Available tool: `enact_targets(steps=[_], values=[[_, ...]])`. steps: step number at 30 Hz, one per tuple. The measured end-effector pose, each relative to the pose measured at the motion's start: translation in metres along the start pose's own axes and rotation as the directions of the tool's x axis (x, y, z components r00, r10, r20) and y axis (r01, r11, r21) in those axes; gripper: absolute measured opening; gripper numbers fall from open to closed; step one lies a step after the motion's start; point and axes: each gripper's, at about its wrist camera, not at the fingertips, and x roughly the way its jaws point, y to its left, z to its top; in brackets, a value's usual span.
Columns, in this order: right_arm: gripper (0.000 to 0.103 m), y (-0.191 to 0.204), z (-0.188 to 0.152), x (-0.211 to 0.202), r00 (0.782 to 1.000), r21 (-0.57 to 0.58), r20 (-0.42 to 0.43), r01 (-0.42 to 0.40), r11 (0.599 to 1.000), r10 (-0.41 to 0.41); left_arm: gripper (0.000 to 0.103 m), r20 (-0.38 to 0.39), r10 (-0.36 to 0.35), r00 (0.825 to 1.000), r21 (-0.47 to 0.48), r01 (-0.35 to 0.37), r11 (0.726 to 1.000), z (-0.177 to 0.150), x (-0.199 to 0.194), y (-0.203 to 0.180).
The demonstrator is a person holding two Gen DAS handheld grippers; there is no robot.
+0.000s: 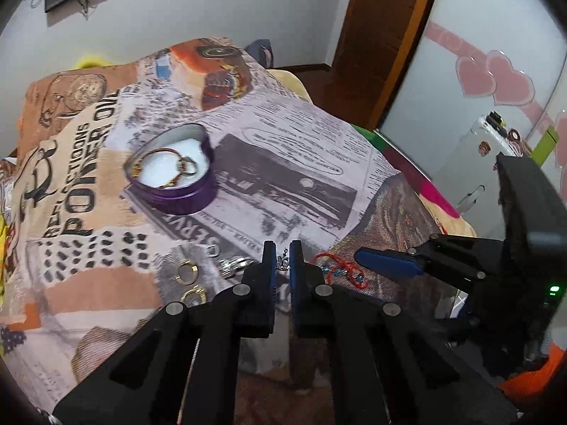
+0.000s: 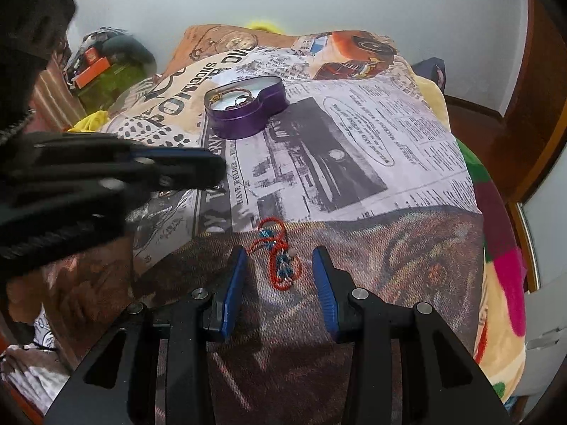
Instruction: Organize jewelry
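A purple heart-shaped tin (image 1: pixel 184 198) (image 2: pixel 248 113) stands open on the printed cloth and holds a bangle and rings. My left gripper (image 1: pixel 282 260) is shut on a small silver jewelry piece (image 1: pixel 283 261) low over the cloth. Gold hoop earrings (image 1: pixel 185 272) and silver rings (image 1: pixel 232 264) lie to its left. A red and blue beaded bracelet (image 1: pixel 342 271) (image 2: pixel 281 256) lies on the cloth to its right. My right gripper (image 2: pixel 280 272) is open, with its fingers on either side of the bracelet; it also shows in the left wrist view (image 1: pixel 386 260).
The printed cloth (image 2: pixel 354 148) covers a raised surface that drops off at the right. A door and a cabinet with pink heart stickers (image 1: pixel 496 78) stand to the right. Clutter with an orange box (image 2: pixel 92 67) sits at the far left.
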Motion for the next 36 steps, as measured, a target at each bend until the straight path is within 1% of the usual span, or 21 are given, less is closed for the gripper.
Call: enact_targets(steps=[1, 4, 5, 8, 11, 15, 21, 27, 36], values=[[0.032, 0.001, 0.001, 0.001, 1.000, -0.005, 0.003, 0.004, 1.000, -0.004, 0.005, 0.003, 0.005, 1.000, -0.003, -0.005, 1.000, -0.001, -0.003, 0.001], [0.018, 0.005, 0.002, 0.006, 1.000, -0.023, 0.006, 0.020, 1.000, -0.020, 0.005, 0.011, 0.015, 1.000, -0.011, -0.015, 1.000, -0.004, -0.009, 0.005], [0.010, 0.005, 0.003, 0.007, 1.000, -0.025, 0.007, 0.023, 0.999, -0.023, 0.005, 0.014, 0.018, 1.000, -0.014, -0.018, 1.000, -0.004, -0.011, 0.006], [0.007, 0.006, 0.005, 0.008, 1.000, -0.023, 0.001, 0.018, 1.000, -0.017, 0.005, 0.027, 0.025, 0.999, -0.021, -0.025, 0.999, -0.006, -0.017, 0.010], [0.007, 0.008, 0.008, 0.006, 1.000, -0.019, -0.001, 0.006, 1.000, -0.006, 0.005, 0.045, 0.033, 0.998, -0.027, -0.032, 0.999, -0.004, -0.024, 0.013], [0.007, 0.014, 0.014, 0.000, 1.000, -0.024, 0.021, 0.005, 1.000, -0.004, 0.005, 0.071, 0.046, 0.996, -0.036, -0.043, 0.998, -0.002, -0.034, 0.017], [0.007, 0.021, 0.031, -0.013, 0.997, -0.032, 0.081, 0.003, 0.999, 0.000, 0.005, 0.109, 0.072, 0.991, -0.059, -0.066, 0.996, 0.003, -0.046, 0.029], [0.007, 0.026, 0.053, -0.026, 0.988, -0.043, 0.151, -0.003, 0.999, 0.010, 0.005, 0.146, 0.106, 0.984, -0.087, -0.094, 0.992, 0.010, -0.056, 0.044], [0.007, 0.028, 0.079, -0.028, 0.976, -0.056, 0.217, -0.009, 0.998, 0.021, 0.005, 0.191, 0.142, 0.971, -0.122, -0.121, 0.985, 0.026, -0.062, 0.070]])
